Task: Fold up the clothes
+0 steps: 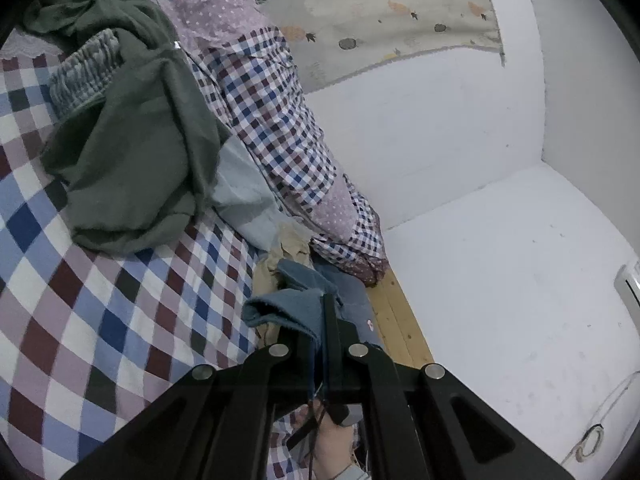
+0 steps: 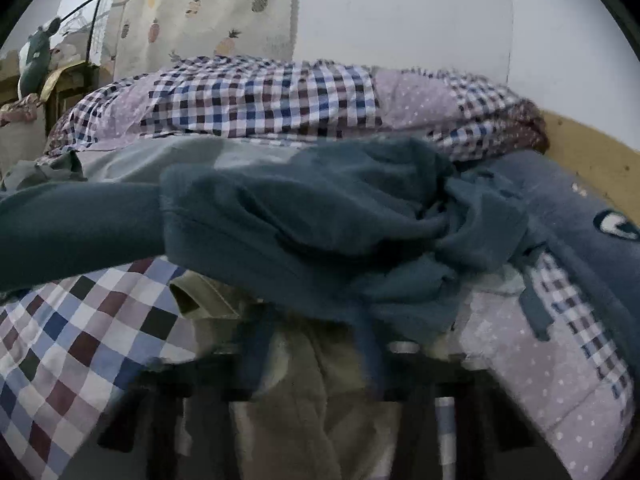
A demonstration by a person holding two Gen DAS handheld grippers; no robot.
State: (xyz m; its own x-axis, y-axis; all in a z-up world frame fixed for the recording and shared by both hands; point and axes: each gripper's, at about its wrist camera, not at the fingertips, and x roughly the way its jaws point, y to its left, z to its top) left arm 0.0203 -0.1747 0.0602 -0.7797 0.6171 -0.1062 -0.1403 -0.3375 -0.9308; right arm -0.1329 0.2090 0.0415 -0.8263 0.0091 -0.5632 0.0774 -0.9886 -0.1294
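- Two views, left wrist first. Left gripper (image 1: pixel 320 320) is clamped on a hem of a teal garment (image 1: pixel 288 308); the jaws stand nearly together with the cloth pinched between them and a flap drooping off to the left.
- Teal garment's pinched part hangs above the checked bedsheet (image 1: pixel 100 312), near the bed's wooden edge (image 1: pixel 400 320) and close to the foot of a rolled gingham quilt (image 1: pixel 280 128).
- Other laundry waits further off: a dark green garment (image 1: pixel 140 152) heaped on the sheet, a pale blue piece (image 1: pixel 244 192) beside it, a beige piece (image 1: pixel 280 256) just behind the teal one.
- Pose: gripper points forward along the bed and tilts down slightly; a hand (image 1: pixel 332 440) shows beneath the frame on the handle.
- Judgement: the step is picking one item out of the pile. Next calls for lifting it clear and finding a second corner so it can be spread flat.
- Right wrist view. The teal garment (image 2: pixel 320 220) fills the middle, bunched and twisted, a sleeve-like length running off to the left, above the sheet (image 2: pixel 80 340).
- Beige piece (image 2: pixel 288 392) lies under it, draped over the dark frame at the bottom.
- Right gripper (image 2: pixel 320 380) is blurred and partly hidden by cloth; I cannot tell whether its jaws are apart or closed, or whether they hold anything.
- Quilt (image 2: pixel 260 96) lies behind; a dark blue cushion with a printed eye (image 2: pixel 600 220) sits at right.
- Pose: low, looking level across the bed, close under the garment.
- Judgement: the right side needs a clean edge to seize; the bunching will make it hard to find.
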